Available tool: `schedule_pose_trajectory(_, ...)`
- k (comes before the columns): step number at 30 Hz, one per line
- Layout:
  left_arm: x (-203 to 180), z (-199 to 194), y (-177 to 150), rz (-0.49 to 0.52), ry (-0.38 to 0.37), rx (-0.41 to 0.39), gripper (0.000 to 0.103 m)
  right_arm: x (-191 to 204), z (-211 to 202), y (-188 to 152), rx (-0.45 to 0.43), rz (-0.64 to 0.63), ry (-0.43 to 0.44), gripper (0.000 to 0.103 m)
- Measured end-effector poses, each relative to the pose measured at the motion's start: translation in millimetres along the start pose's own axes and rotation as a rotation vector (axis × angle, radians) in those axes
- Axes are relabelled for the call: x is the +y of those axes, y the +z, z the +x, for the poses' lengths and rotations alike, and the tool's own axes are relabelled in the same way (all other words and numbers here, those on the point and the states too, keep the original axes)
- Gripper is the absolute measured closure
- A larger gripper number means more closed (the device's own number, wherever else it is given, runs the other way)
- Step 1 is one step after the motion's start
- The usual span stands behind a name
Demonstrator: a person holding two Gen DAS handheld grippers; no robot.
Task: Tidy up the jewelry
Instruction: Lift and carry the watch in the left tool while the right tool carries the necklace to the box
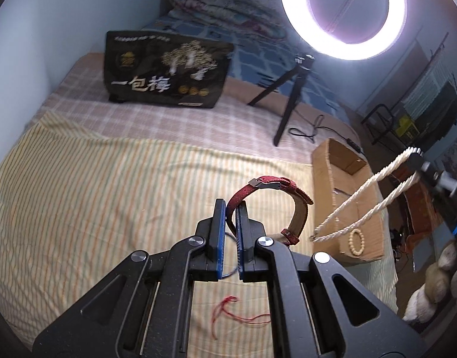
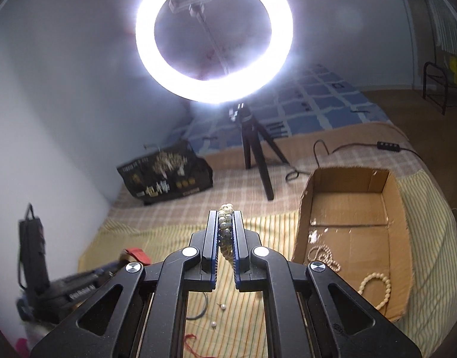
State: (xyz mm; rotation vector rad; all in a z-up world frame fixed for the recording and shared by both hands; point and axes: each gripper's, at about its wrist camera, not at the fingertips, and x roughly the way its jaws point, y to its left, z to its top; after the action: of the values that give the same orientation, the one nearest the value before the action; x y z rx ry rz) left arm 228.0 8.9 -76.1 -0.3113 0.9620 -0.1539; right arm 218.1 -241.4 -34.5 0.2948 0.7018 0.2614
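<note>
Currently, both hand-held grippers are lifted above a striped bedsheet [image 1: 94, 185], each carrying one piece of jewelry. The left gripper [image 1: 231, 208] is clamped on a red fabric strap [image 1: 270, 191], which arches up and to the right from its fingers. The right gripper [image 2: 225, 217] is clamped on a pearl strand [image 2: 225, 223] pinched between its pads. To the right sits an open cardboard box [image 2: 389, 268], already holding a cream bead bracelet [image 2: 374, 286] and another beaded piece [image 2: 324, 256], so the sorting looks partly done. Left on the sheet, near the camera, are a red thread [image 1: 237, 316], two loose pearls [image 2: 218, 314] and a thin dark ring [image 2: 198, 310]. Farther off stand a ring light [image 2: 213, 35] on a tripod [image 2: 255, 155] and a black printed bag [image 2: 166, 173]; nothing appears to block the way to the box.
</note>
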Motion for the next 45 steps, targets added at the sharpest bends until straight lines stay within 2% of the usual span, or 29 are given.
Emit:
schedule_pose_trajectory(10,-58.1,4.2,-9.0,0.091,-0.056,-0.017,0.099,-29.4,-38.8,29.1,-0.119,0.026,-0.026,0.097)
schedule_pose_trajectory(16,-97.6,17.4,-18.7,0.155,-0.087,-0.010,0.099,-59.4,-39.8,35.3,-0.134,0.065,-0.074,0.097)
schedule_pose_trajectory(29,-160.0,69.2,-39.9,0.226,-0.116,0.055,0.099,-122.6,-15.3,31.3,-0.079,0.161,-0.155,0.097)
schedule_pose_trajectory(45,-185.7,119.3,-53.0,0.228,-0.090,0.119,0.099,-167.5,17.9,5.5,0.048,0.210,-0.221,0.097)
